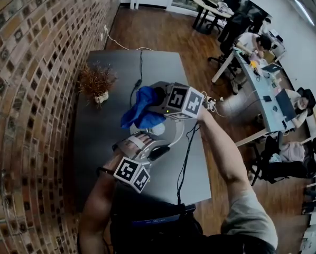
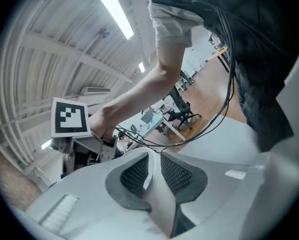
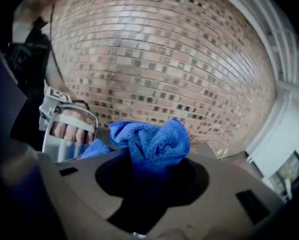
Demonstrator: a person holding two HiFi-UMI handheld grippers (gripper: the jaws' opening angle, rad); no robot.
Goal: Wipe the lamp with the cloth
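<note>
The left claw (image 1: 150,150) was the nearest thing, low over the front part of the desk (image 1: 102,142). Its jaws stood almost together and pressed from both sides on the thin white arm of the lamp (image 1: 175,137), which ran up between the pads (image 2: 177,174). Just behind the lamp, the right claw (image 1: 155,103) was closed on a bunched blue cloth (image 1: 139,109). The cloth hung down over the pale head of the lamp, but it was not clear if it touched it. A dry plant (image 1: 96,81) in a small pot stood further behind the lamp, well apart, near the brick wall (image 1: 36,62). A black cable (image 1: 185,160) ran on the desk just right of the lamp.
</note>
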